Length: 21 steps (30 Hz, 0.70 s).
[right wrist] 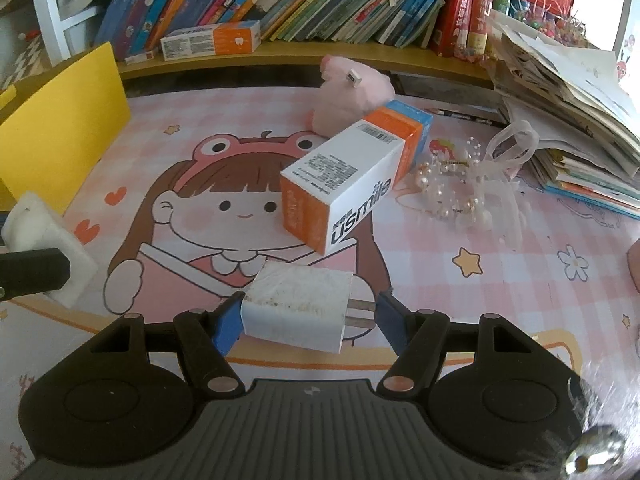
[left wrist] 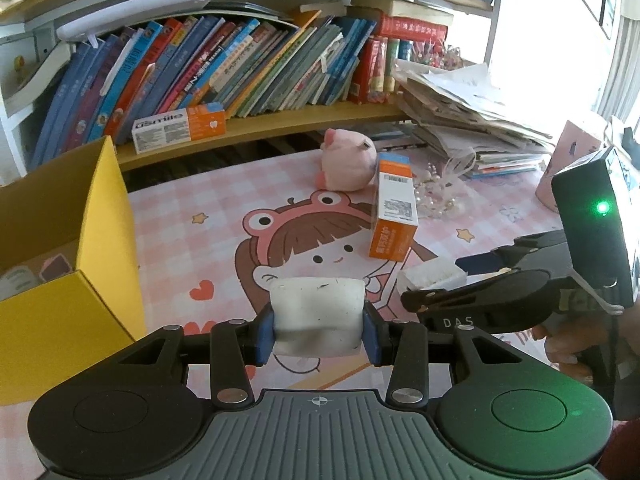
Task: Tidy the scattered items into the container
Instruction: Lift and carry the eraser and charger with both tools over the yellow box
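Note:
My left gripper (left wrist: 318, 330) is shut on a white foam block (left wrist: 318, 314), held above the pink desk mat. The yellow box (left wrist: 108, 240) stands open to its left, with items inside. My right gripper (right wrist: 306, 320) is shut on a white plug adapter (right wrist: 296, 306), its prongs against the right finger. The adapter and right gripper also show in the left wrist view (left wrist: 432, 278). An orange and white usmile box (right wrist: 344, 196) lies ahead, with a pink plush toy (right wrist: 352, 92) behind it. The foam block shows at the left edge of the right wrist view (right wrist: 44, 240).
A second usmile box (left wrist: 180, 128) lies on the low shelf under leaning books (left wrist: 240, 68). A pearl hair ornament (right wrist: 460, 188) and a stack of papers (right wrist: 568, 92) lie at the right. A pink object (left wrist: 568, 160) stands at far right.

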Each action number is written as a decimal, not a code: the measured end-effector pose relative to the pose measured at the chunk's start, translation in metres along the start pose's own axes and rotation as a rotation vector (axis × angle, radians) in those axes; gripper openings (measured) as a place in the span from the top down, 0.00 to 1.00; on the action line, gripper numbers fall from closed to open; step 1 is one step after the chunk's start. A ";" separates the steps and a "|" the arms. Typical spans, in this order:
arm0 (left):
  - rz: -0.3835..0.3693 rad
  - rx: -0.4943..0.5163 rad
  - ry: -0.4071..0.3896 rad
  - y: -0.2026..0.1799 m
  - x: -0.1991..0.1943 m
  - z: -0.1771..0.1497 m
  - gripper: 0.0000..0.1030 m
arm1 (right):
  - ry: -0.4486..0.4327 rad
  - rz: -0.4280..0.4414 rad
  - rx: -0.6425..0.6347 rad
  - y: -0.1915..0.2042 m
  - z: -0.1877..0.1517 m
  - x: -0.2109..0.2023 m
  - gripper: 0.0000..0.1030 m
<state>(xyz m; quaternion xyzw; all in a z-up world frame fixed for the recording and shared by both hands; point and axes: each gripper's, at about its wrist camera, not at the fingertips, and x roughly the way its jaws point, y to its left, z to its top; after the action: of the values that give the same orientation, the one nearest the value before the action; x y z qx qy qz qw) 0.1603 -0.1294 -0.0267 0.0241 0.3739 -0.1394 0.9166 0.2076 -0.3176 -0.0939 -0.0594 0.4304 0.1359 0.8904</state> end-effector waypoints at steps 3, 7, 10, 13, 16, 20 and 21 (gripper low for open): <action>-0.003 0.000 -0.004 0.001 -0.005 -0.003 0.60 | -0.008 0.001 -0.003 0.004 -0.002 -0.006 0.34; -0.011 0.003 -0.013 0.003 -0.011 -0.007 0.60 | -0.013 0.006 -0.005 0.010 -0.005 -0.015 0.34; -0.020 0.005 -0.021 0.004 -0.018 -0.010 0.60 | -0.010 0.014 -0.008 0.017 -0.008 -0.022 0.34; -0.029 0.002 -0.029 0.008 -0.026 -0.015 0.60 | -0.007 0.018 -0.012 0.026 -0.012 -0.028 0.34; -0.040 -0.002 -0.030 0.014 -0.034 -0.021 0.60 | -0.005 0.020 -0.016 0.037 -0.015 -0.035 0.35; -0.047 -0.006 -0.036 0.029 -0.046 -0.030 0.60 | -0.009 0.019 -0.022 0.057 -0.017 -0.045 0.34; -0.048 -0.007 -0.040 0.033 -0.051 -0.032 0.60 | -0.009 0.022 -0.025 0.063 -0.017 -0.047 0.34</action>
<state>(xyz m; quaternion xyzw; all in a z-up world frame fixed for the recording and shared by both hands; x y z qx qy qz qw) 0.1133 -0.0807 -0.0164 0.0089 0.3566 -0.1605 0.9203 0.1481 -0.2698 -0.0672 -0.0653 0.4253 0.1514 0.8899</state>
